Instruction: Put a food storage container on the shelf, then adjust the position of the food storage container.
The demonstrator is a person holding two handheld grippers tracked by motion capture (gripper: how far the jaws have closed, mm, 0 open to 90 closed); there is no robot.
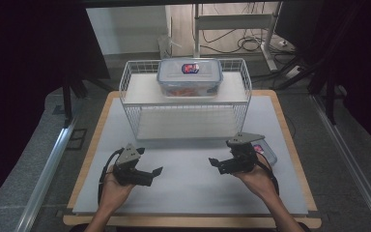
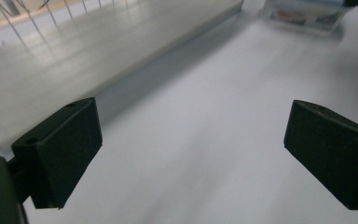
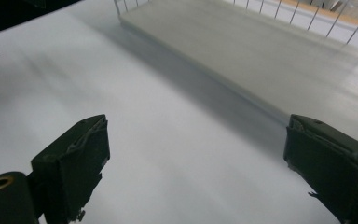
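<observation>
On the white table (image 1: pixel 188 188), left gripper (image 1: pixel 155 172) near the front-left with jaws spread on nothing, wire rack (image 1: pixel 130 104) beyond both grippers holding a lidded container (image 1: pixel 189 77) on its upper shelf, right gripper (image 1: pixel 214 164) front-right, jaws spread and empty, second container (image 1: pixel 265 151) just behind it.

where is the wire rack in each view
High view: the rack stands at centre, on the far half of the table, with a lidded box on its upper shelf.
Left gripper view: the rack's lower shelf fills the upper left.
Right gripper view: the rack runs across the upper right.
Shared landmark: the lower shelf's pale front edge, where it meets the white table.
</observation>
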